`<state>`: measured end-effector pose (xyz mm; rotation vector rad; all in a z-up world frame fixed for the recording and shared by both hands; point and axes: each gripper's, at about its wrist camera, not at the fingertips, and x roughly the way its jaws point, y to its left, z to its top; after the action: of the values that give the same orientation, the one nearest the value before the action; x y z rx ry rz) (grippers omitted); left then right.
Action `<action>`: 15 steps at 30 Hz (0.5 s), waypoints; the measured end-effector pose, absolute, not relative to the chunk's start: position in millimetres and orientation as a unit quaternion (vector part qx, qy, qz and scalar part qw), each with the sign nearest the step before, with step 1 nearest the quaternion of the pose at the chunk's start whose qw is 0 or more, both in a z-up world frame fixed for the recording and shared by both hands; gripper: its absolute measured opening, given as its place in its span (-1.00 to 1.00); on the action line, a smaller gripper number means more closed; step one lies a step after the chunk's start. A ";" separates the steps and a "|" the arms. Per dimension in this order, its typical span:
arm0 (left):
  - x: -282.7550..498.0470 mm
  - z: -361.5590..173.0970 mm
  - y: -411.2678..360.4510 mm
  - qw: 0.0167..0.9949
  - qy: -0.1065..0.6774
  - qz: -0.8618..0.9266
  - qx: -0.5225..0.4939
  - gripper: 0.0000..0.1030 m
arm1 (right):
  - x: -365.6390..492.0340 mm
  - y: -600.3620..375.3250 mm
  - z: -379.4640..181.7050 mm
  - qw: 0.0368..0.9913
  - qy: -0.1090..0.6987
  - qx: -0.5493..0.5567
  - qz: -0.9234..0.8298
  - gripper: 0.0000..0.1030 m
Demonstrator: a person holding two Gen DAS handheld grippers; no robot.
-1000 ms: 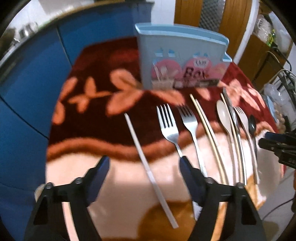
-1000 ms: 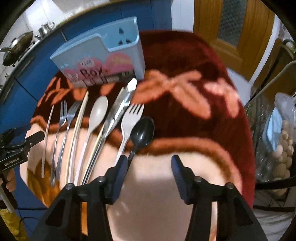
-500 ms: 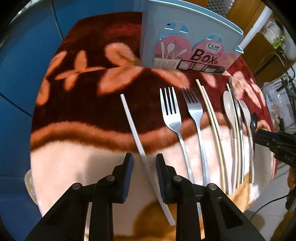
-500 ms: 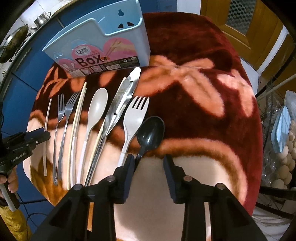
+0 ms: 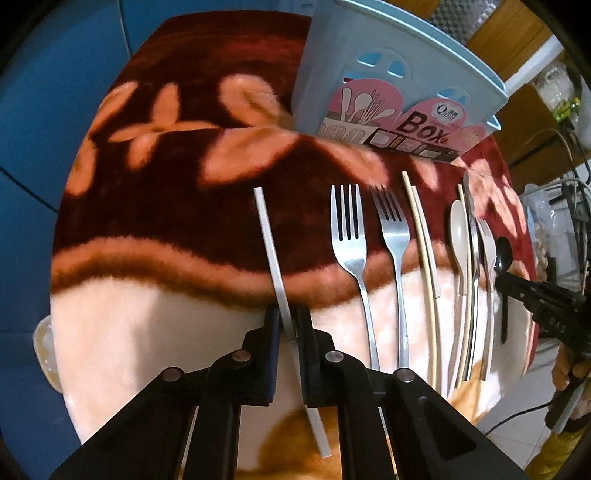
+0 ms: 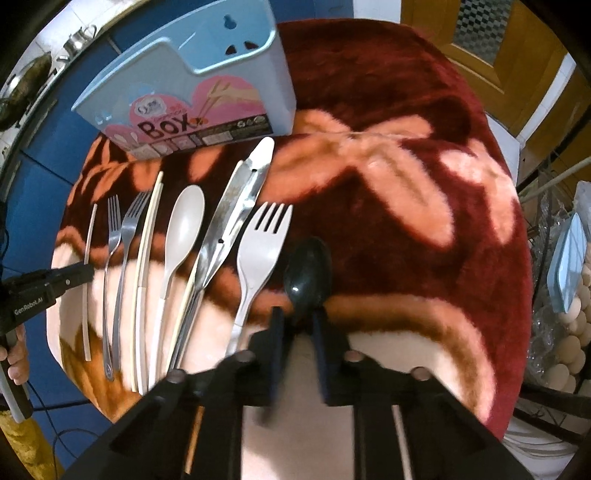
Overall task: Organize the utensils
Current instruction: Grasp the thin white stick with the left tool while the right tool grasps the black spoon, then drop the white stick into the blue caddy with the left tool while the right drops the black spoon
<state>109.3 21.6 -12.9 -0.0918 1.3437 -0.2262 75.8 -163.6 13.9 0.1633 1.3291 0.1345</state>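
Observation:
A row of utensils lies on a dark red and cream blanket point(image 5: 166, 177), in front of a light blue utensil box point(image 5: 369, 55) point(image 6: 184, 74). My left gripper point(image 5: 286, 321) points down at the row's left end. Its jaws are closing on a white chopstick point(image 5: 267, 236) that runs between the pads. My right gripper point(image 6: 297, 321) is at the right end, and its jaws are closing on the handle of a black spoon point(image 6: 308, 269). Between them lie two metal forks point(image 5: 349, 229), beige chopsticks point(image 5: 424, 251), a beige spoon point(image 6: 184, 225), metal tongs point(image 6: 236, 206) and a white plastic fork point(image 6: 262, 243).
The blanket covers a round table whose edge drops off close behind both grippers. A blue cabinet point(image 5: 55, 74) stands to the left and a wooden door point(image 6: 480, 29) behind. Bagged eggs point(image 6: 569, 332) sit on a rack at the right. A hand point(image 6: 14, 354) holds the left gripper.
Both grippers have sunk toward the blanket and their jaws have come together, the left around the white chopstick, the right around the black spoon's handle.

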 end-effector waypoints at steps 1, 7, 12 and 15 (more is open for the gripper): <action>107.4 -11.7 22.6 0.777 0.618 -0.106 -0.045 -0.88 | 74.9 -165.6 13.6 0.784 0.612 0.083 0.064 -0.86; 82.9 1.8 45.6 0.801 0.579 -0.133 -0.076 -0.90 | 57.9 -177.0 26.3 0.816 0.562 0.109 0.081 -0.90; 67.2 22.0 58.6 0.832 0.528 -0.148 -0.089 -0.91 | 39.1 -179.3 45.9 0.850 0.503 0.121 0.094 -0.90; 61.4 39.4 61.2 0.858 0.483 -0.151 -0.087 -0.91 | 32.7 -175.2 57.2 0.871 0.461 0.132 0.107 -0.90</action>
<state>61.4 61.2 39.4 -0.1828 1.0153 -0.3177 32.7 -175.2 57.2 0.2757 0.9647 0.2233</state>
